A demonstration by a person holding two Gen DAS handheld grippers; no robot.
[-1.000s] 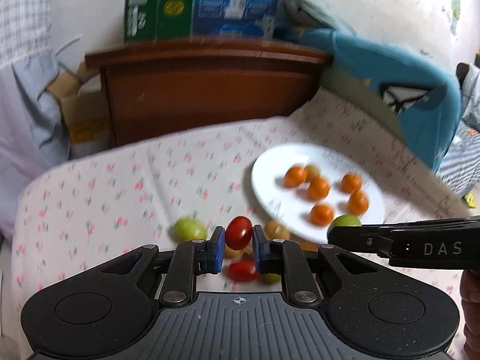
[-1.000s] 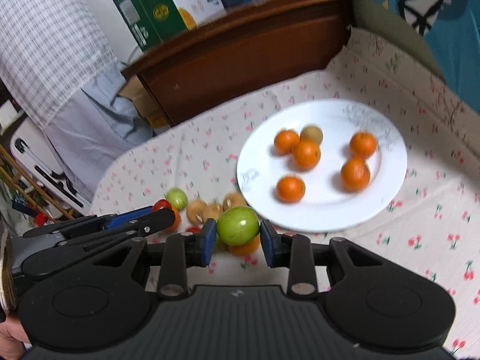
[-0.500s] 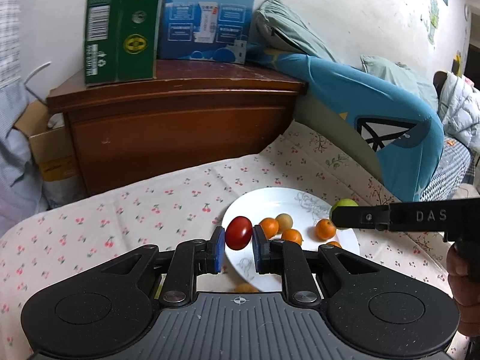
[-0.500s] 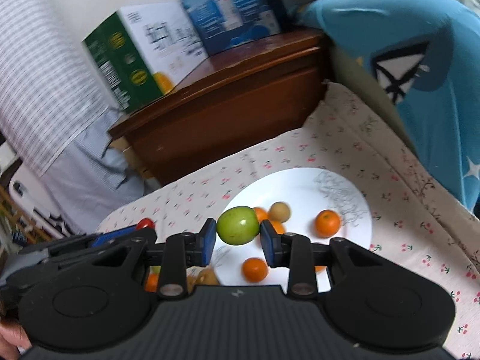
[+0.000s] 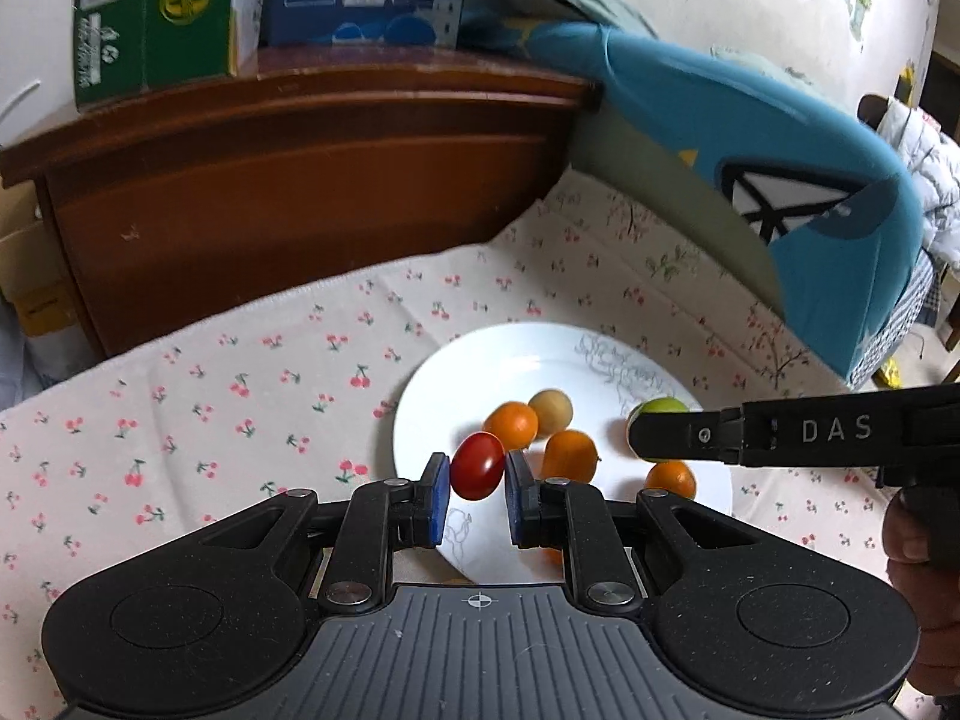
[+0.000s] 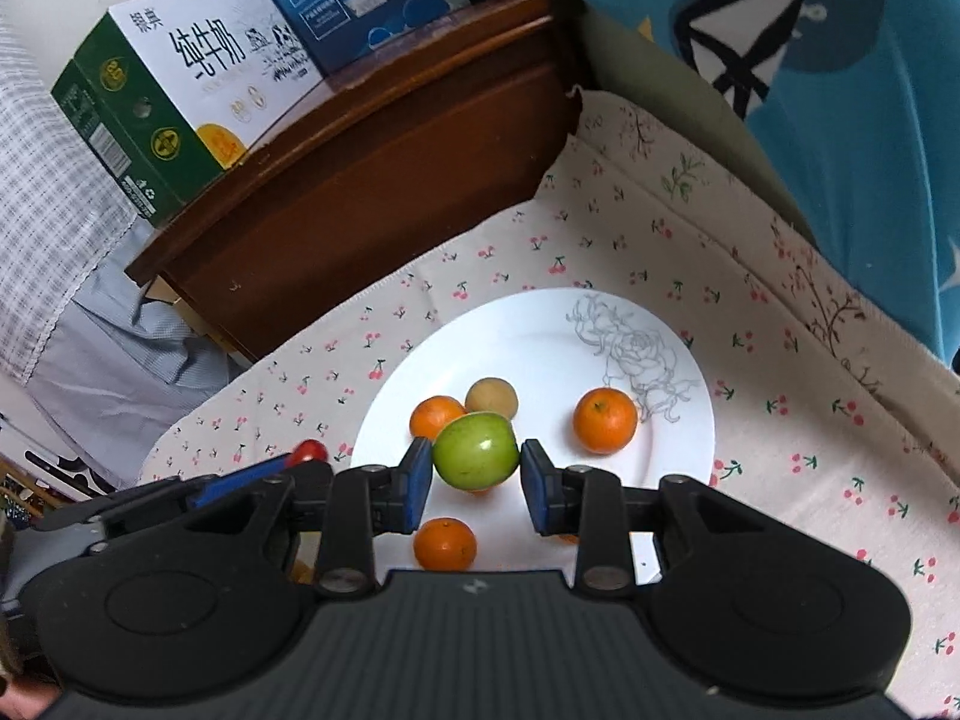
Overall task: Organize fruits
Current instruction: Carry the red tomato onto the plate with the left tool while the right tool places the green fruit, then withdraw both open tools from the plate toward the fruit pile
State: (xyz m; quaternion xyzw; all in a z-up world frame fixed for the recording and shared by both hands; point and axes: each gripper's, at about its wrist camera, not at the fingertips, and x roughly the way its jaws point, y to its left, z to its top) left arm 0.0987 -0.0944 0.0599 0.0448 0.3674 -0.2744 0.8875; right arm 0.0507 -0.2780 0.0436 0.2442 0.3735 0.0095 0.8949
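Now the left tongs [image 5: 477,477] pinch a small red tomato [image 5: 477,466], and the right tongs [image 6: 477,468] pinch a round green fruit [image 6: 476,450], both over the white plate [image 6: 540,336].

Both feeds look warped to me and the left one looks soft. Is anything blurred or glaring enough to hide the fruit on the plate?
Left wrist view: fisheye bends the headboard, background slightly soft, red tomato crisp. Right wrist view: sharper; green fruit and plate clear, no glare, soft even light.
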